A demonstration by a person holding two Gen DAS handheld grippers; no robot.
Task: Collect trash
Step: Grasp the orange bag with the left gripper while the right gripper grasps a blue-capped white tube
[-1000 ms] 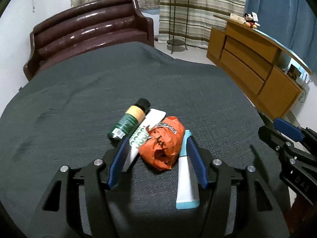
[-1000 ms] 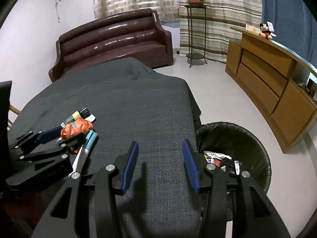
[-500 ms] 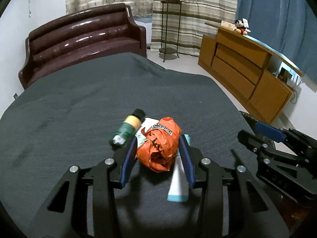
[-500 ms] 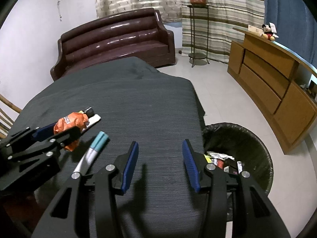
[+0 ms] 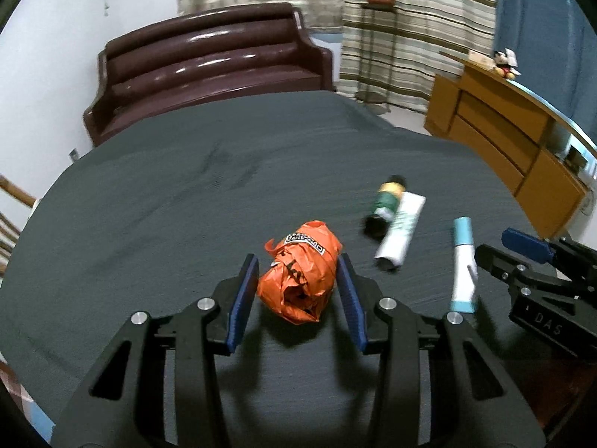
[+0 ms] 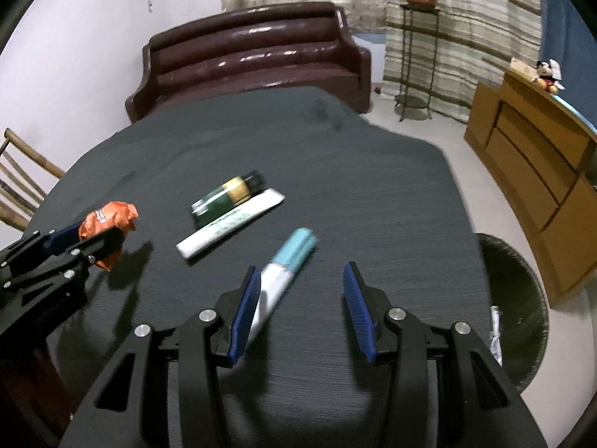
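Note:
My left gripper (image 5: 297,298) is shut on a crumpled orange wrapper (image 5: 300,280) and holds it above the dark cloth-covered table (image 5: 168,205); the wrapper also shows in the right wrist view (image 6: 108,224). A green bottle (image 6: 227,196), a white tube (image 6: 229,224) and a teal-capped white tube (image 6: 287,265) lie on the cloth. My right gripper (image 6: 301,306) is open and empty, its left finger just beside the teal-capped tube. The bottle (image 5: 384,205), white tube (image 5: 401,229) and teal-capped tube (image 5: 463,265) show right of the wrapper in the left wrist view.
A black-lined trash bin (image 6: 518,306) stands on the floor right of the table. A brown sofa (image 6: 253,59) is behind the table, a wooden sideboard (image 6: 541,171) at right, a plant stand (image 6: 414,56) by the curtains, a wooden chair (image 6: 18,186) at left.
My left gripper closed on the orange wrapper, lifted it and carried it left, away from the bottle and tubes. My right gripper moved left over the table towards the teal-capped tube.

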